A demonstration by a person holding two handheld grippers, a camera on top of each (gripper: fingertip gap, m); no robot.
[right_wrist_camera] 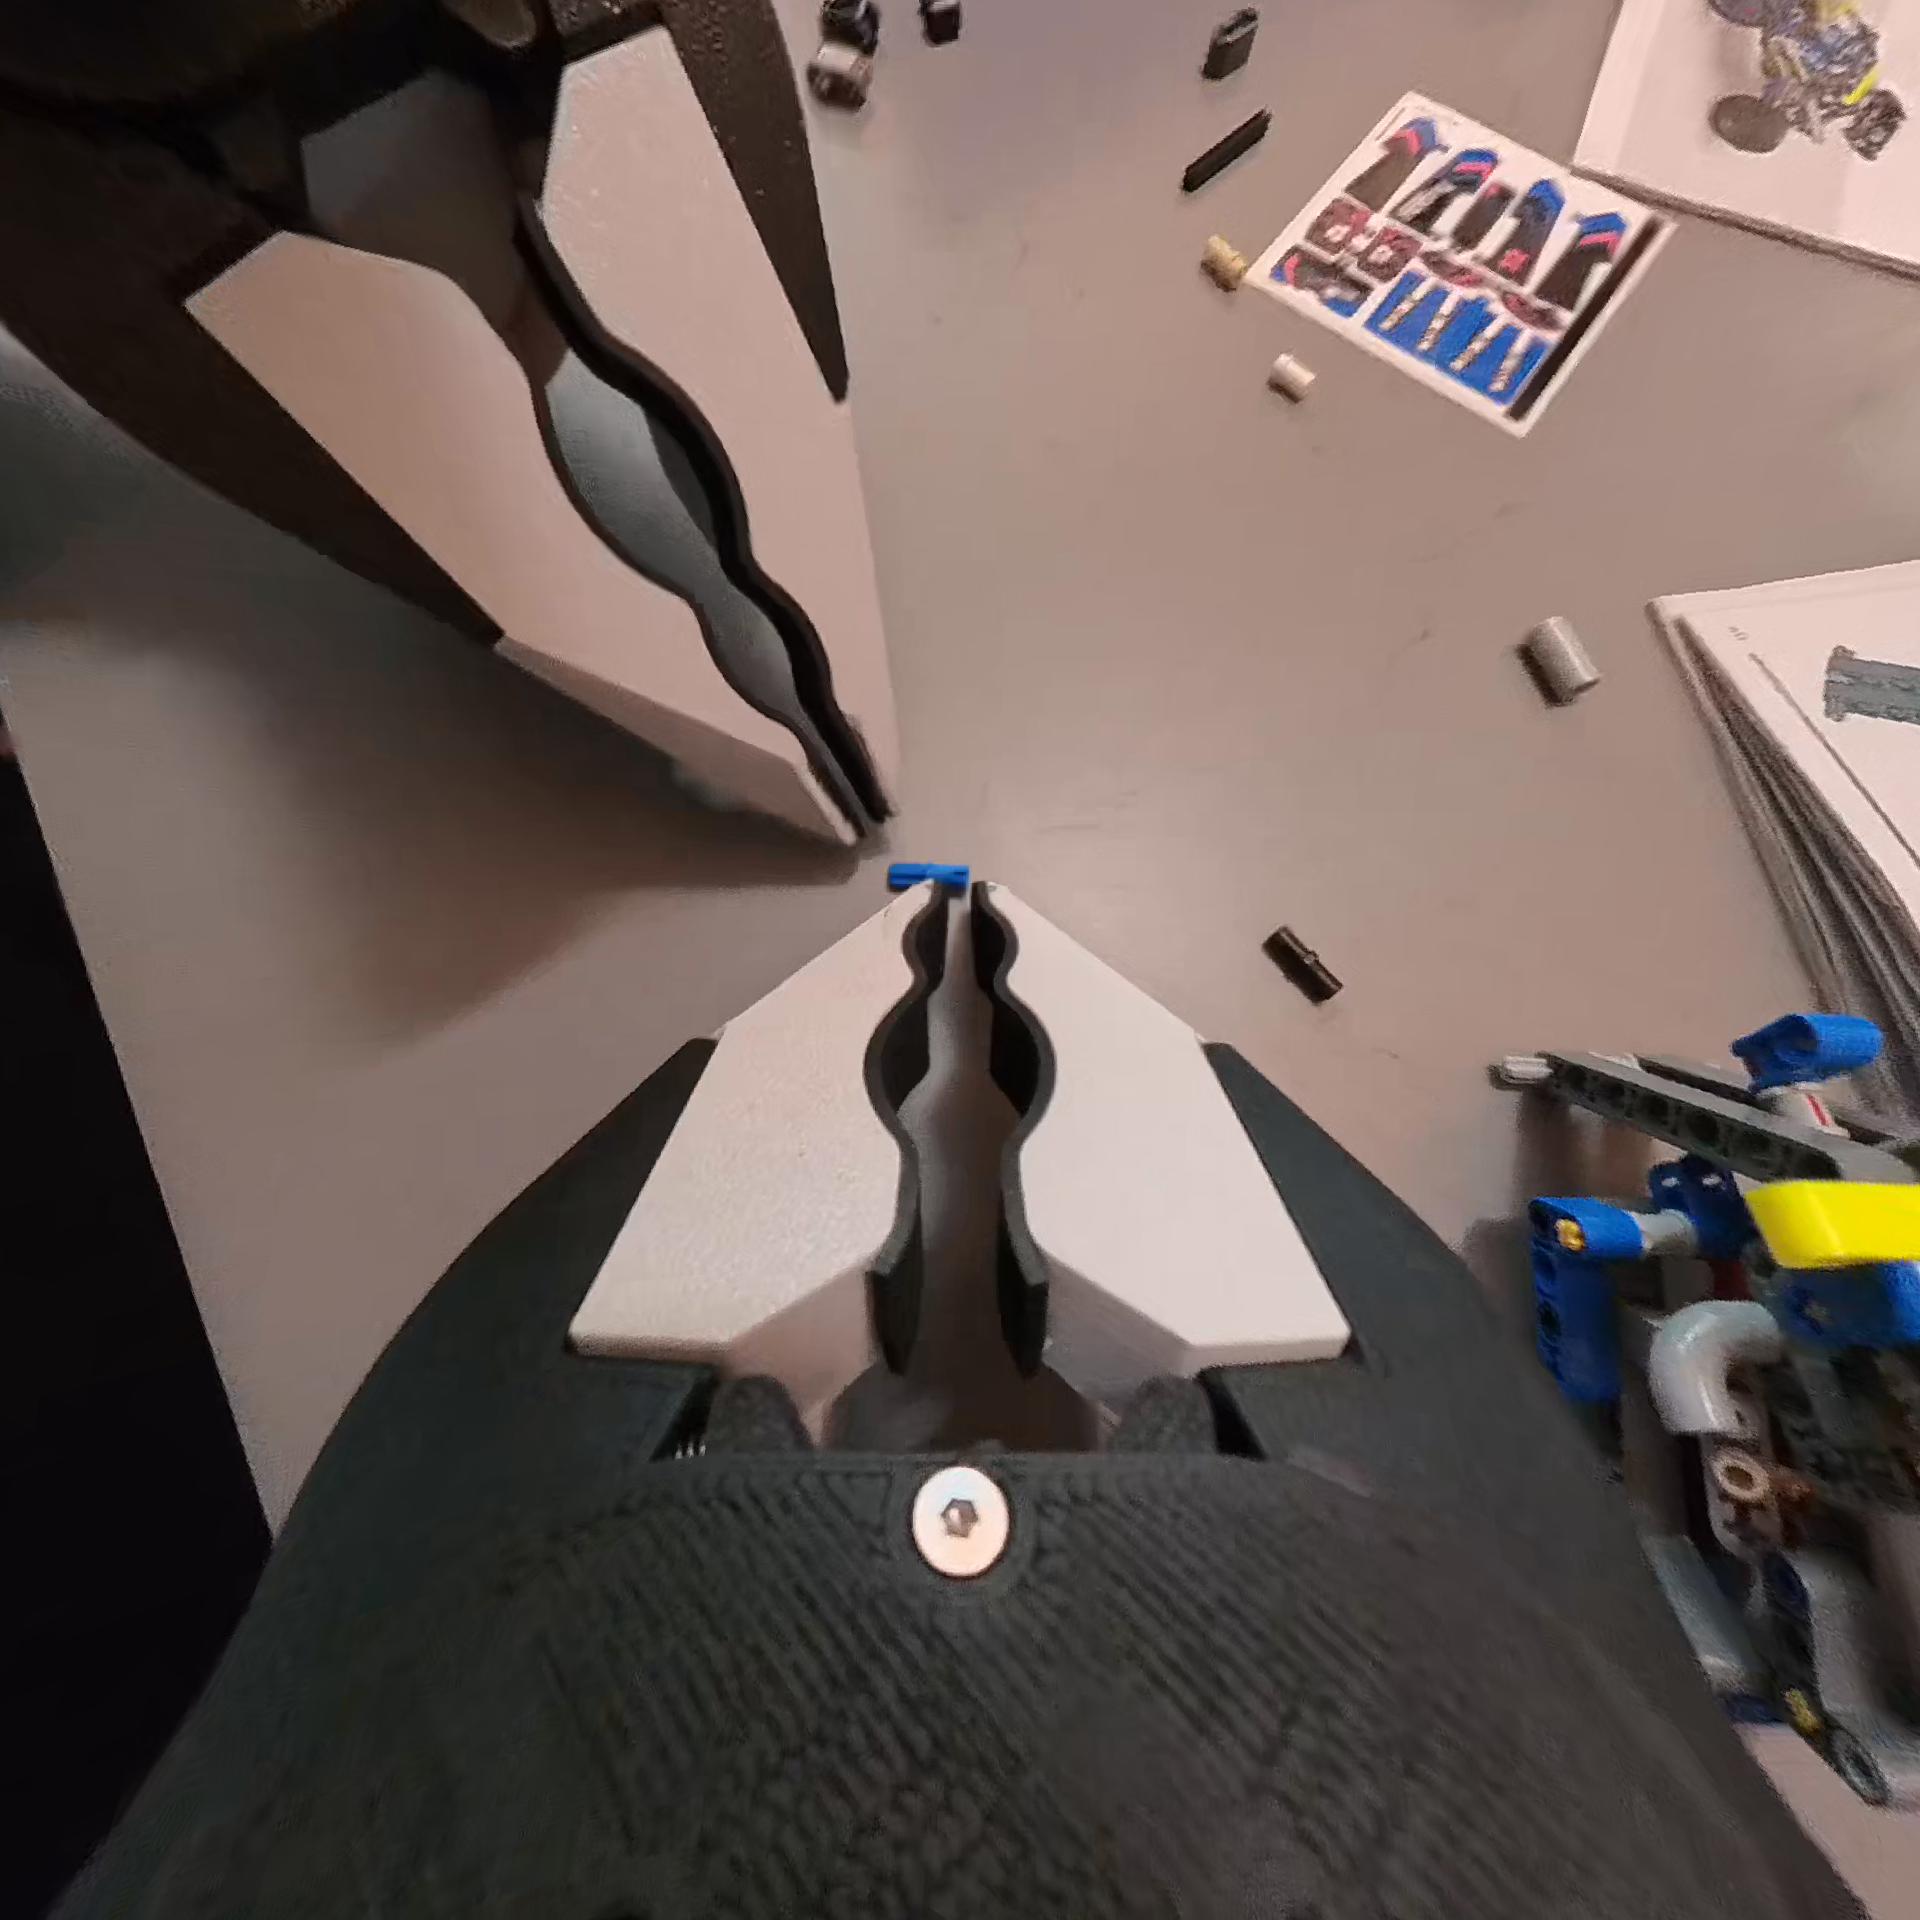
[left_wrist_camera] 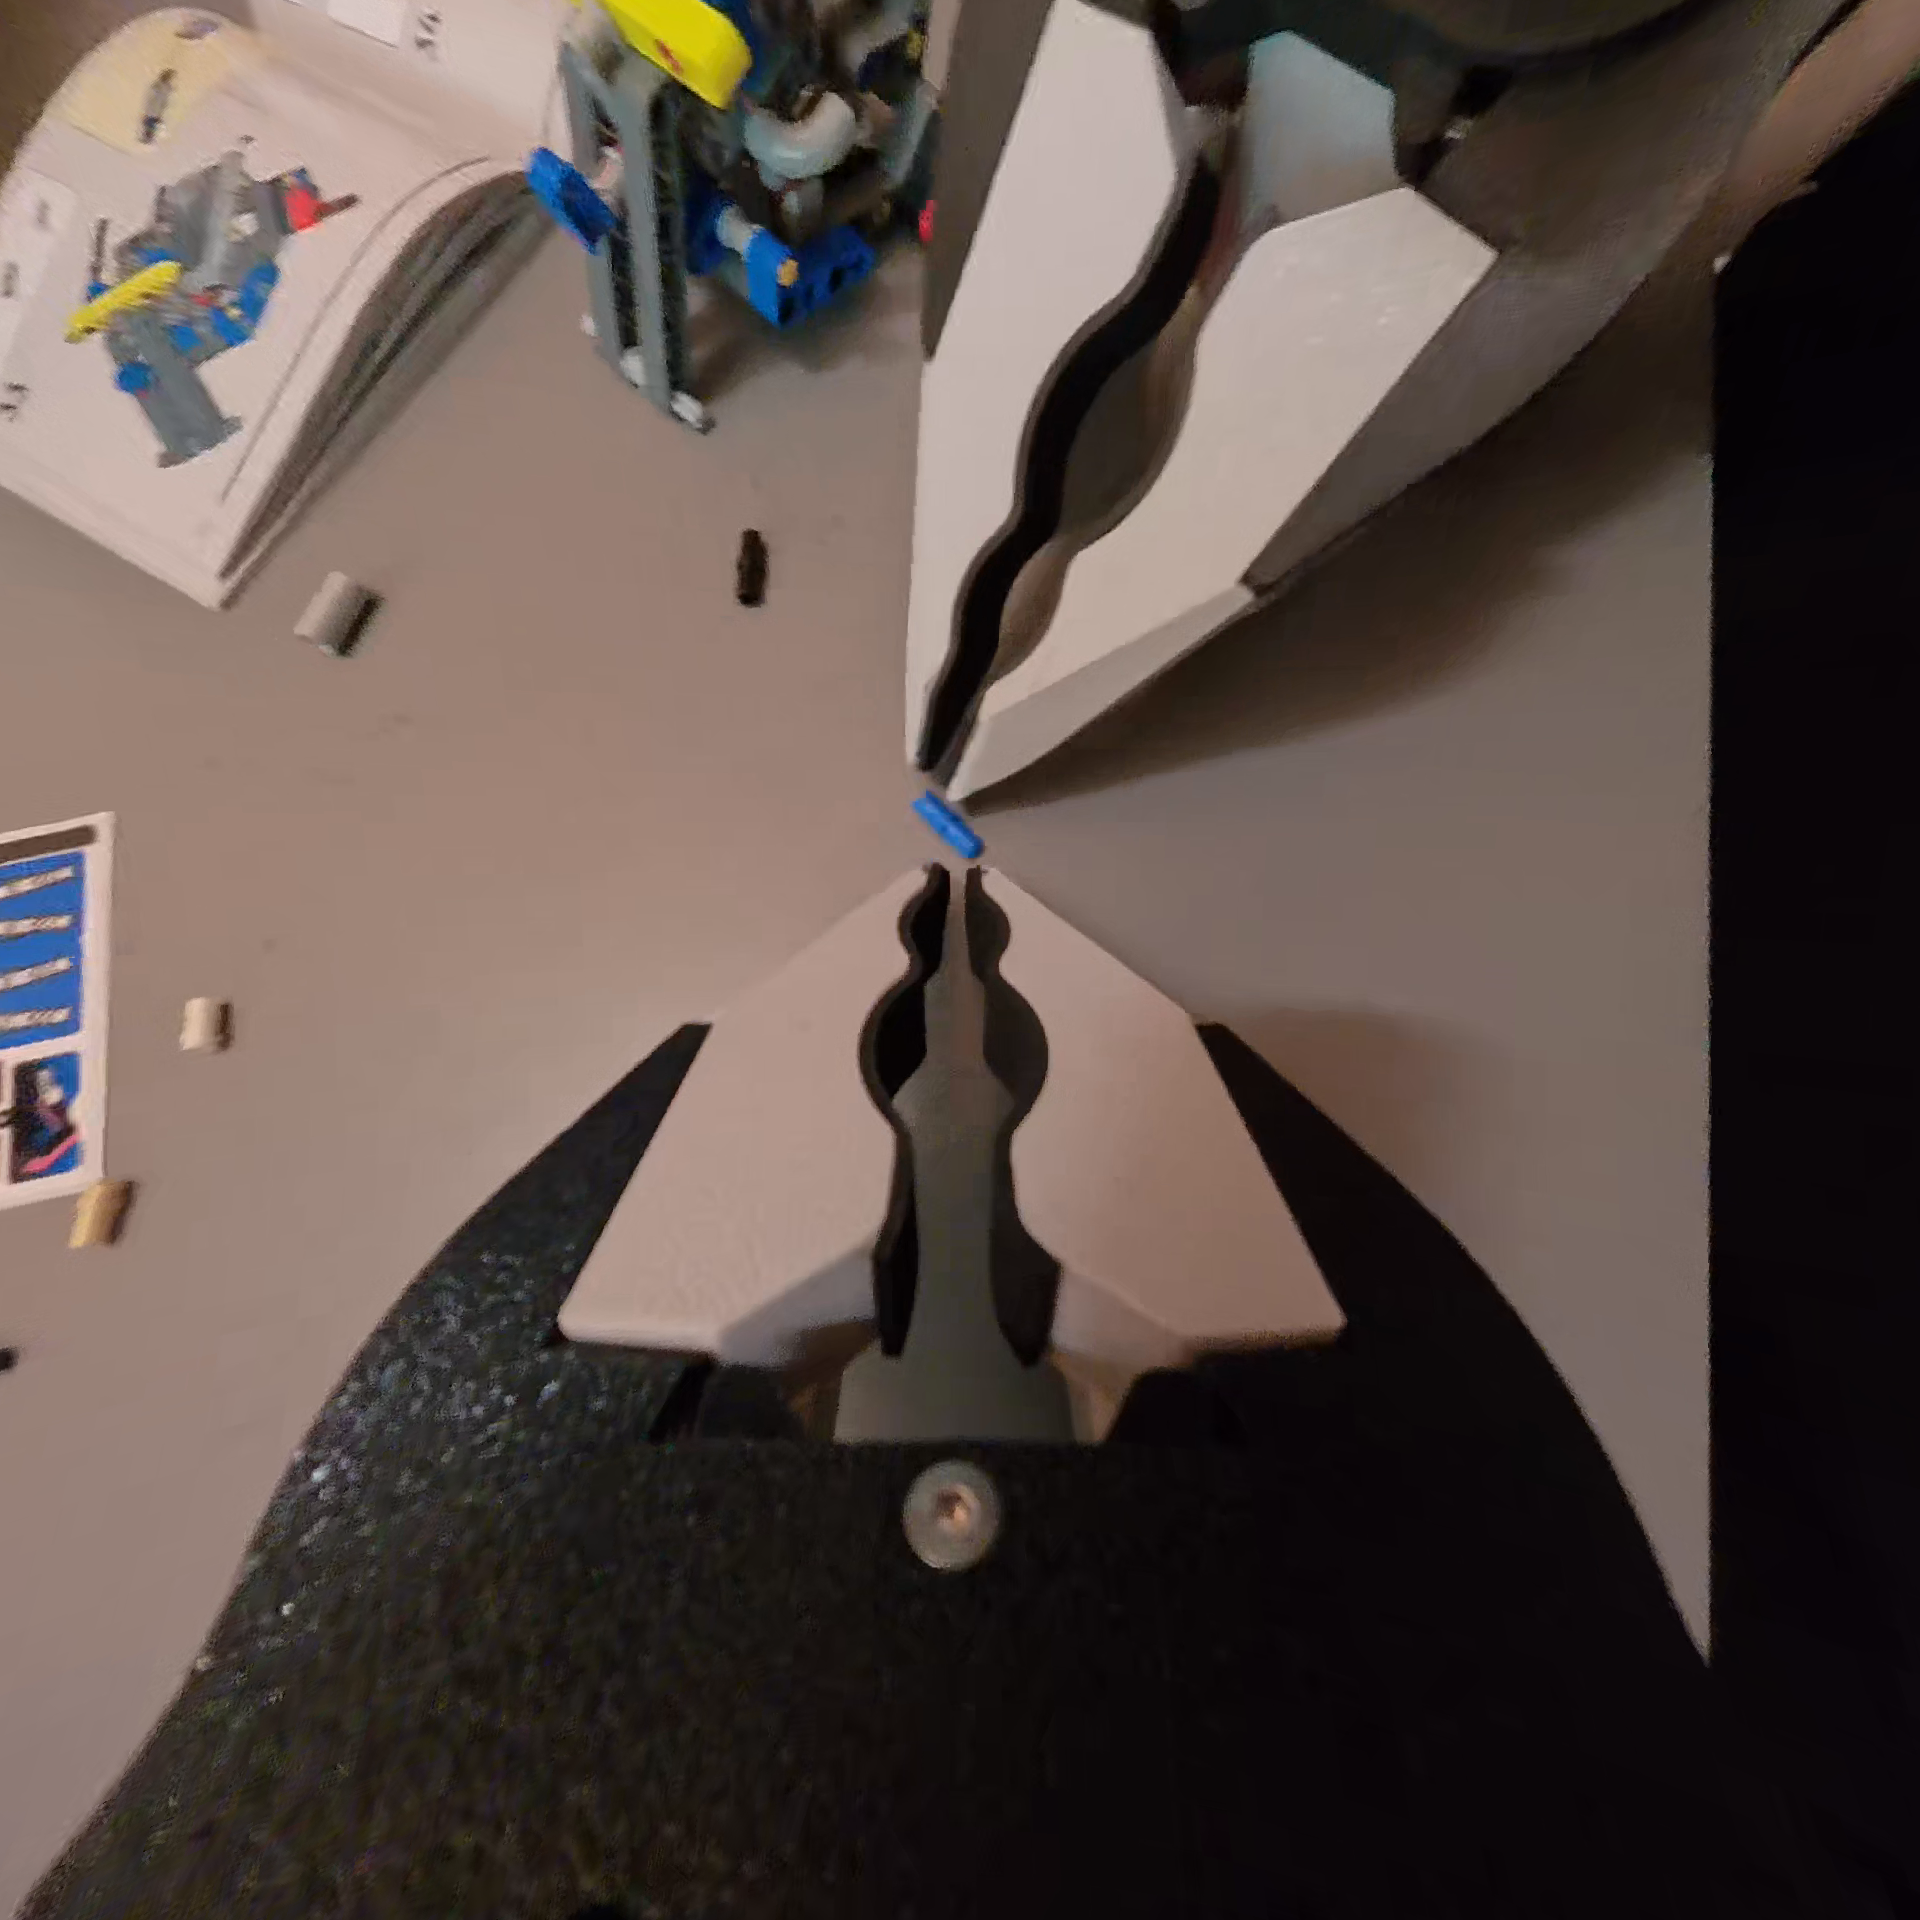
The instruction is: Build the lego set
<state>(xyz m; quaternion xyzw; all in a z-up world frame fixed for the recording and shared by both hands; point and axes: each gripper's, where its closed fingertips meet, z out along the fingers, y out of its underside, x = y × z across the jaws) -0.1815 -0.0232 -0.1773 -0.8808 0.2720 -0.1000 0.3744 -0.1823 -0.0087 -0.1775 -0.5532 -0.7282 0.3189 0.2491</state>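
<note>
Presently, as I read the left wrist view from left to right:

Sticker sheet (left_wrist_camera: 47,1008): flat on the grey table (left_wrist_camera: 520,831) at the left edge, with a tan piece (left_wrist_camera: 101,1210) and a cream piece (left_wrist_camera: 205,1025) just beside it.
Booklet (left_wrist_camera: 208,312): lies open at the far left; a grey sleeve (left_wrist_camera: 338,613) sits near its corner.
Black pin (left_wrist_camera: 749,566): lies alone, between the booklet and the tongs.
Model (left_wrist_camera: 727,187): blue, grey and yellow build, standing at the far edge.
Blue pin (left_wrist_camera: 948,824): lies on the table between the two sets of tips, gripped by neither.
Left tongs (left_wrist_camera: 956,873): narrow, only a slit between the pads, nothing in them; tips just short of the blue pin.
Right tongs (left_wrist_camera: 940,774): come in from opposite, drawn together and bare; I see the tips right at the pin's end but cannot tell whether they touch it.
Table edge: the far right is dark beyond it.
</note>
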